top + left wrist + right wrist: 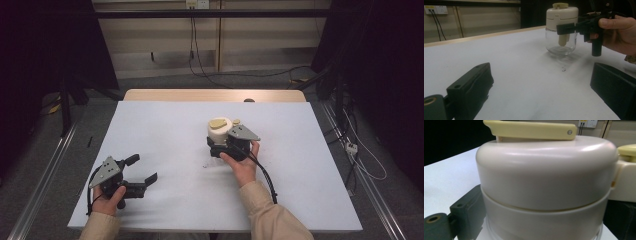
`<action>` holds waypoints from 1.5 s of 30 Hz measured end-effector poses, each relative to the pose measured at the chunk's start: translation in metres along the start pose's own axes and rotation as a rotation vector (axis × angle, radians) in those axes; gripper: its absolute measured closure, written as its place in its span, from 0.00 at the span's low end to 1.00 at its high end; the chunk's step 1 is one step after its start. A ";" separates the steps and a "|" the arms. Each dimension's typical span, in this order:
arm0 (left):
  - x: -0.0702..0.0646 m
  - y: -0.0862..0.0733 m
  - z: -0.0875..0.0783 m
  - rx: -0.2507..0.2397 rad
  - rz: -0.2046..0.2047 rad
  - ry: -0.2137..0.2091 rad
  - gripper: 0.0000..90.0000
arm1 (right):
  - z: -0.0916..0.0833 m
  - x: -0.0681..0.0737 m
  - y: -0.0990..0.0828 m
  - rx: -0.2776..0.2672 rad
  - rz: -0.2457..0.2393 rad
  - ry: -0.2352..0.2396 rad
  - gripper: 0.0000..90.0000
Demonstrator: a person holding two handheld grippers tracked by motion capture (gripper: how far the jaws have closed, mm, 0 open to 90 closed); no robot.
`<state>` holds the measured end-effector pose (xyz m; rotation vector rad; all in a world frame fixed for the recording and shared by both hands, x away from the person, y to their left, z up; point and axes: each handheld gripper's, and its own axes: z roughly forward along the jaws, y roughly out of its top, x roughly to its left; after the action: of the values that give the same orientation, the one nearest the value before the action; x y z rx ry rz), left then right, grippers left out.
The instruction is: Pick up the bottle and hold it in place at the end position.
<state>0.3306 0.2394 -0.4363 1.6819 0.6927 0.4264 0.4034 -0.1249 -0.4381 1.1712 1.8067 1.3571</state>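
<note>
A jar with a cream lid, a yellow flat handle on top and a clear glass base stands upright near the middle of the white table. My right gripper comes at it from the near side, its jaws closed around the cream lid. In the left gripper view a black jaw of the right gripper presses on the lid's lower edge, with a hand behind it. My left gripper is open at the table's near left, nothing between its jaws.
A tiny dark speck lies on the table in front of the jar. A wooden strip runs along the table's far edge. Cables and a low wall sit beyond it. Metal rails flank the table on the floor.
</note>
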 end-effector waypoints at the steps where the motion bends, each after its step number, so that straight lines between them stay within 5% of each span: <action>1: 0.000 0.000 0.000 0.001 0.002 -0.003 0.04 | 0.001 0.000 0.000 0.001 -0.001 0.000 0.07; 45: 0.002 -0.001 -0.001 0.007 -0.004 0.009 0.04 | 0.033 0.008 0.004 -0.008 -0.005 -0.003 0.07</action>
<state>0.3317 0.2414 -0.4376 1.6859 0.7043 0.4296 0.4292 -0.1028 -0.4437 1.1630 1.7993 1.3586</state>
